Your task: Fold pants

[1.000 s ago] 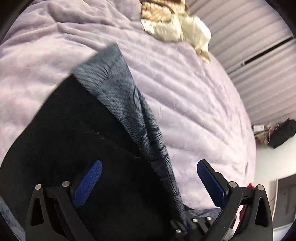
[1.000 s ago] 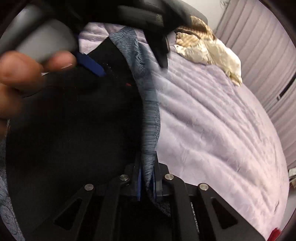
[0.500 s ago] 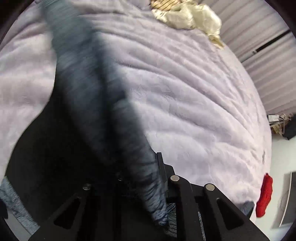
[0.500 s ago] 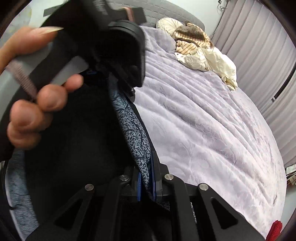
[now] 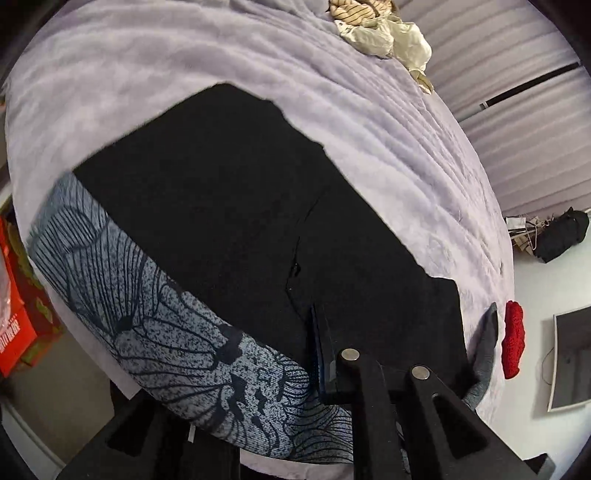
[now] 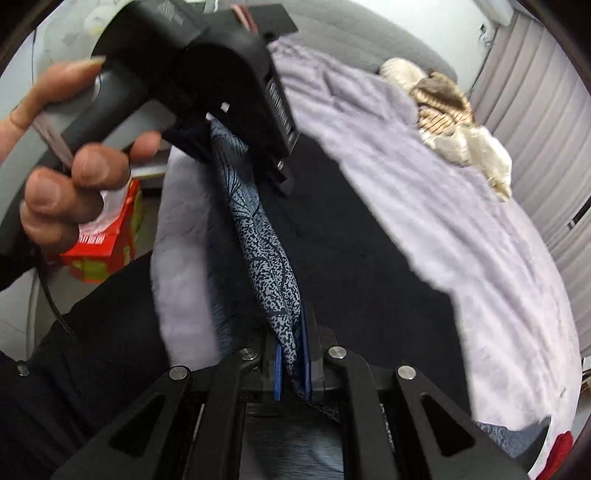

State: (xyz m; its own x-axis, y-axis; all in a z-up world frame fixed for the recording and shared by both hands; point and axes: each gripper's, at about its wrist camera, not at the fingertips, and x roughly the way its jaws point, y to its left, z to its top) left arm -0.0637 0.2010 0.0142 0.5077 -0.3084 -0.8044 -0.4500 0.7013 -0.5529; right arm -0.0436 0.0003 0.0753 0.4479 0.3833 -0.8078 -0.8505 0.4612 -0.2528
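both grippers are clamping the patterned grey waistband [image 5: 177, 332] of the black pants [image 5: 236, 206] – the right gripper [image 6: 291, 365] is pinching it between its blue pads, and the left gripper [image 5: 321, 354] is closed on the same band, seen at 11 o'clock in the right wrist view under the person's hand [image 6: 70, 173]. the pants are lying spread across the lilac bedspread [image 5: 369, 122], legs running toward 12 o'clock, with the band lifted along the near edge

to do this fold well, i judge both grips should be travelling together at even height, keeping the band taut so the black cloth is laying over itself without wrinkles, edges lining up before either grip lets go

the bedspread is looking plush and quilted – soft, likely dragging at the fabric. a cream and striped heap of bedding [image 5: 380, 26] is sitting at 1 o'clock, pleated curtains [image 5: 517, 122] at 2 o'clock, a red knitted thing [image 5: 513, 343] at 4 o'clock, a red box [image 6: 107, 229] on the floor at 9 o'clock
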